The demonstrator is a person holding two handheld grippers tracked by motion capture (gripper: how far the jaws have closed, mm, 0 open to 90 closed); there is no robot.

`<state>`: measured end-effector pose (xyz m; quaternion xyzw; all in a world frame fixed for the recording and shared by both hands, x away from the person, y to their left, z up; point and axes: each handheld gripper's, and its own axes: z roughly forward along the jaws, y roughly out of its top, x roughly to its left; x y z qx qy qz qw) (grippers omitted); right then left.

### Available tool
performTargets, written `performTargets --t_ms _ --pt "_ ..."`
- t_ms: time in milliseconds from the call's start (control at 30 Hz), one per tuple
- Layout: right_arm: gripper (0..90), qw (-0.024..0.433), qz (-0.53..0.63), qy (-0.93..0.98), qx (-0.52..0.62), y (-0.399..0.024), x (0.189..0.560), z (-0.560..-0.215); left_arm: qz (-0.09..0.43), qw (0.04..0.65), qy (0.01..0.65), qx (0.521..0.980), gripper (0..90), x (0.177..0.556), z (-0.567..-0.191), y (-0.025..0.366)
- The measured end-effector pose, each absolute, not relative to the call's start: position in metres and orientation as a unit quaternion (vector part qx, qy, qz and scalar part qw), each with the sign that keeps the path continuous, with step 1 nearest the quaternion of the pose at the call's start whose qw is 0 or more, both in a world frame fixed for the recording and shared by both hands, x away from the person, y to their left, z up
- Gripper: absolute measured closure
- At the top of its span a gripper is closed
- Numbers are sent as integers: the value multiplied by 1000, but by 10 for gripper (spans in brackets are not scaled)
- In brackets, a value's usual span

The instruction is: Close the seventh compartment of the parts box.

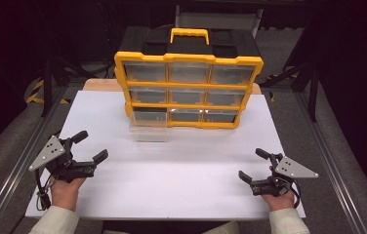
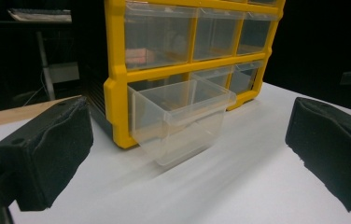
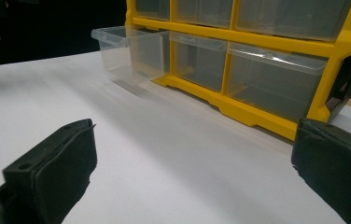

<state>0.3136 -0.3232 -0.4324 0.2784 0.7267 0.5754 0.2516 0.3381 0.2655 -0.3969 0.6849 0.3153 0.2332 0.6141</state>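
Drawer [image 2: 183, 119] pulled out, ahead of left tool [image 2: 187, 154]

- Left tongs [image 1: 90, 146]: all black, with a chunky body and two stubby arms.
- On top sits a grey three-cornered plate [image 1: 48, 152], dotted with small dark holes.
- A black cable [image 1: 40, 189] loops off the back, by the wrist.
- Right tongs [image 1: 253, 165]: same black build, with their own grey triangular plate [image 1: 294, 168] drawn out to a long point, and a dark cable [image 1: 296, 193] curling behind.
- Up close, the pads [image 2: 52, 154] are thick black foam with a rough, slightly ragged face, and the hard black backing has a small round hole.
- Sleeves [image 1: 54, 221]: pale cream cuffs on both wrists.
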Motion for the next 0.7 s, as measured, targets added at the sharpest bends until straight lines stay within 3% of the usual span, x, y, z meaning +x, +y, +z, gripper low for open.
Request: performTargets --t_ms 700 --pt "6 243 584 724 276 -325 313 -433 173 623 273 713 47 382 -383 210"
